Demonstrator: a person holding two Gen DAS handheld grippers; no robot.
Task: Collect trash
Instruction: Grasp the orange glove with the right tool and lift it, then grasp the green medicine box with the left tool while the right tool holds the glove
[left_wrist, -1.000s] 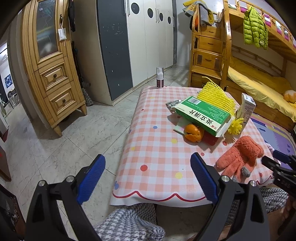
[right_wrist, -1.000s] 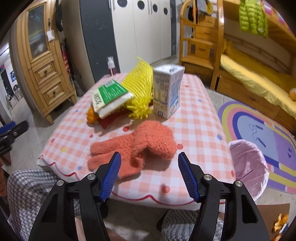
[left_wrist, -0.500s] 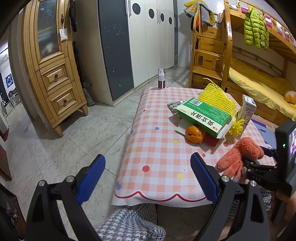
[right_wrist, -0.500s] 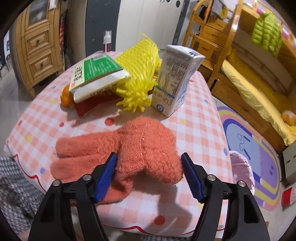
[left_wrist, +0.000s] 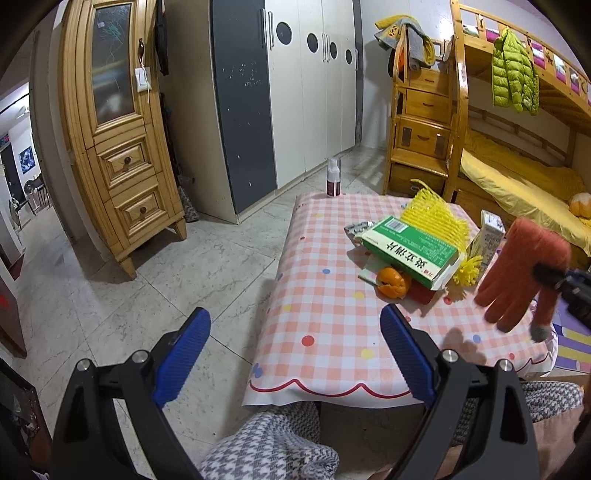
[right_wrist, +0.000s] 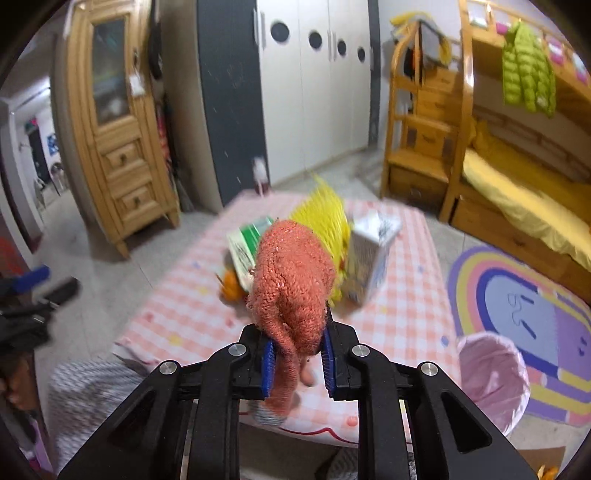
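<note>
Right gripper (right_wrist: 297, 356): fingers closing on the orange knit glove (right_wrist: 293, 280), blue pads pressed into the knit on both sides. Grip sits at the glove's middle, so the cuff bulges ahead of the fingertips and the glove's fingers hang below them. In the left wrist view the glove (left_wrist: 524, 277) hangs clear above the table (left_wrist: 321, 325), nothing under it but its shadow. A mid-body pinch makes sense on something this limp: both ends droop evenly rather than one long tail dragging across the clutter.

Left gripper (left_wrist: 295, 350): fingers wide open, nothing between them, hanging off the near table edge, well short of any item. Reads as standby, free for the next pick.

Still on the table beyond the right fingertips: green medicine box (left_wrist: 410, 251) leaning on an orange peel (left_wrist: 393, 282), yellow foam fruit net (left_wrist: 436, 218) behind it, small milk carton (left_wrist: 489, 236) upright beside the net. They're bunched tight, so they'll probably come off one by one.

Pink-lined trash bin (right_wrist: 493, 376) sits on the floor, right of and below the right fingers, close by. Likely drop target, though a glove isn't obviously trash.

Right view is motion-blurred; fine detail on the pile is unreliable.
</note>
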